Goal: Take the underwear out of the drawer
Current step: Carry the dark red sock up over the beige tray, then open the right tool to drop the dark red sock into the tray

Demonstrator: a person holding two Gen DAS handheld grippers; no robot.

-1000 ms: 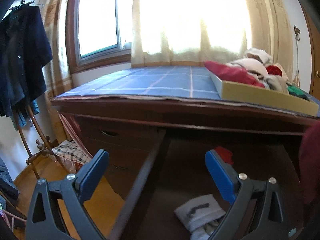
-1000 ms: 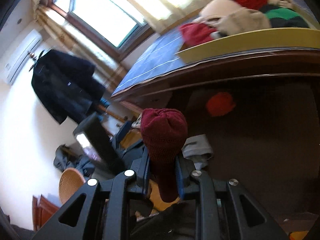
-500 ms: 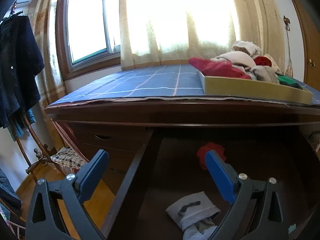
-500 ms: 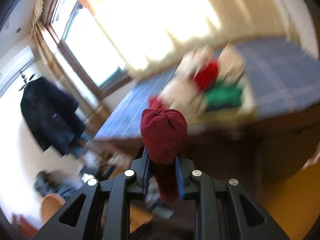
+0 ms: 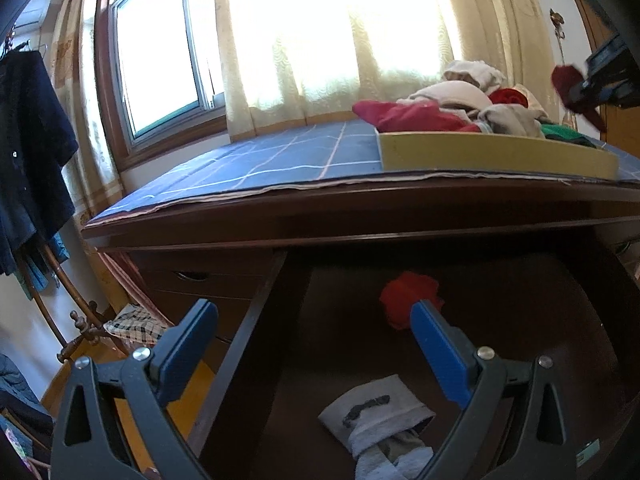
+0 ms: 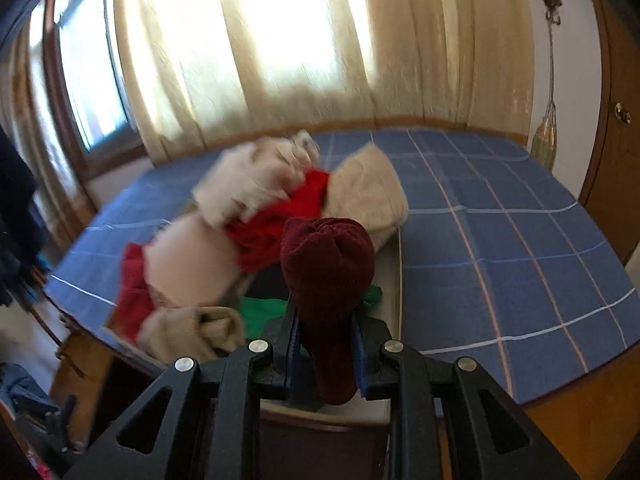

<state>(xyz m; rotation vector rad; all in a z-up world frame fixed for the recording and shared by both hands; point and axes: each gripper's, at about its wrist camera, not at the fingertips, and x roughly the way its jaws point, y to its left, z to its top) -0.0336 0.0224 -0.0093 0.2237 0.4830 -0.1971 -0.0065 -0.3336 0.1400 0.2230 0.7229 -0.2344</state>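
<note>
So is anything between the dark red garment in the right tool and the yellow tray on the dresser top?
Nothing visible blocks it. The right tool is shut on the dark red garment above the near end of the yellow tray, which is already piled with clothes. Only open air separates them.

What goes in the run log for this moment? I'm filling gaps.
right gripper: shut on maroon garment, above yellow tray | left gripper: open, over open drawer
</note>
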